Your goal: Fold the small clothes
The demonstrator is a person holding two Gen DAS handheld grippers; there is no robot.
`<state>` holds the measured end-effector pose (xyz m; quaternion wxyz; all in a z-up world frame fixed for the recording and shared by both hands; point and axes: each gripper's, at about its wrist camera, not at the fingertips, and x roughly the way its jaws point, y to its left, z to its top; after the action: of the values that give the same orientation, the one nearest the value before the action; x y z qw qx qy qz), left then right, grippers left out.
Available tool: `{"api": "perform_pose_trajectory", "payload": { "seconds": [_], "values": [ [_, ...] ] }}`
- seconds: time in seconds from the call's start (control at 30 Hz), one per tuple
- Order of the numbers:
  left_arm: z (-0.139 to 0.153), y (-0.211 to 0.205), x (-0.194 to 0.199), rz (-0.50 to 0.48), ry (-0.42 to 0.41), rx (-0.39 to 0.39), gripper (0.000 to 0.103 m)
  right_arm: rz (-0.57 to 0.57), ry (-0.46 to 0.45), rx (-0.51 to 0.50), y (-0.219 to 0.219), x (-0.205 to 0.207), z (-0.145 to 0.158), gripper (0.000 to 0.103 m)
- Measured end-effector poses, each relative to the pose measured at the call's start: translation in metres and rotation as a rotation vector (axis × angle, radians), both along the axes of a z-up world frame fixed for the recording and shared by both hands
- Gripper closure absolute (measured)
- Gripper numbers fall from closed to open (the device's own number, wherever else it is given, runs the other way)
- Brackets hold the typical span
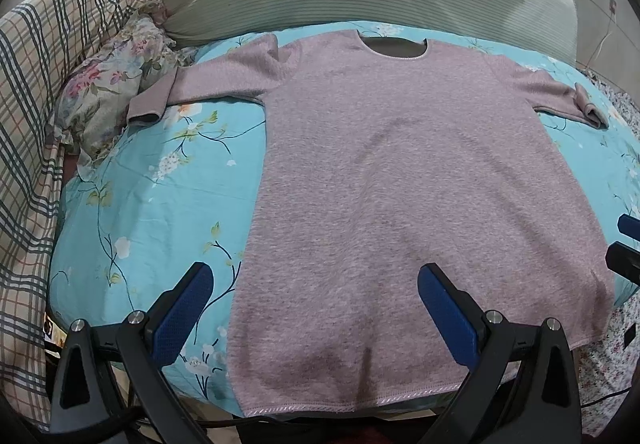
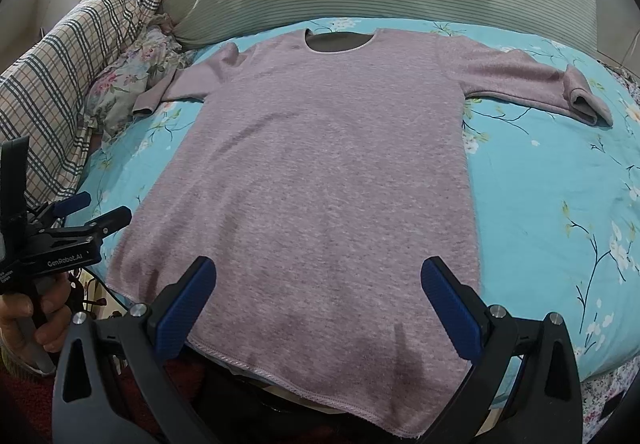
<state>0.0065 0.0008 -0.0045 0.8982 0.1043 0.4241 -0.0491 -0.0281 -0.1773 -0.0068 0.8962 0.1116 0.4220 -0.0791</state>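
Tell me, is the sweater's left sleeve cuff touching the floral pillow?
Touching. In the left wrist view the sleeve cuff of the sweater lies up against the floral pillow, overlapping its edge with no blue sheet between them.

Left gripper (image 1: 314, 286): black frame, two blue ribbed finger pads (image 1: 182, 314) spread wide apart, gripping nothing; hovers at the near edge of the bed, toward its left corner; seen from the right wrist, it (image 2: 96, 209) is held in a bare hand (image 2: 28, 318). Right gripper (image 2: 318, 284): same black and blue build; fingers spread wide, gripping nothing; poised at the near edge, right of the left one.
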Motion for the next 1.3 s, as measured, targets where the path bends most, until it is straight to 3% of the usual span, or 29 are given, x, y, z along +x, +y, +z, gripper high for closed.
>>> {"api": "perform_pose_trajectory", "payload": {
  "seconds": [0.6, 0.97, 1.3],
  "values": [
    [-0.002, -0.002, 0.001, -0.008, -0.018, 0.018, 0.001, 0.006, -0.006, 0.006, 0.002, 0.002, 0.002, 0.001],
    [-0.003, -0.005, 0.006, -0.016, 0.034, 0.006, 0.001, -0.001, -0.022, 0.016, -0.001, 0.005, 0.004, 0.001],
    [-0.008, -0.015, 0.021, -0.055, 0.039, -0.01, 0.001, -0.077, -0.061, 0.062, -0.038, 0.006, 0.0, 0.005]
  ]
}}
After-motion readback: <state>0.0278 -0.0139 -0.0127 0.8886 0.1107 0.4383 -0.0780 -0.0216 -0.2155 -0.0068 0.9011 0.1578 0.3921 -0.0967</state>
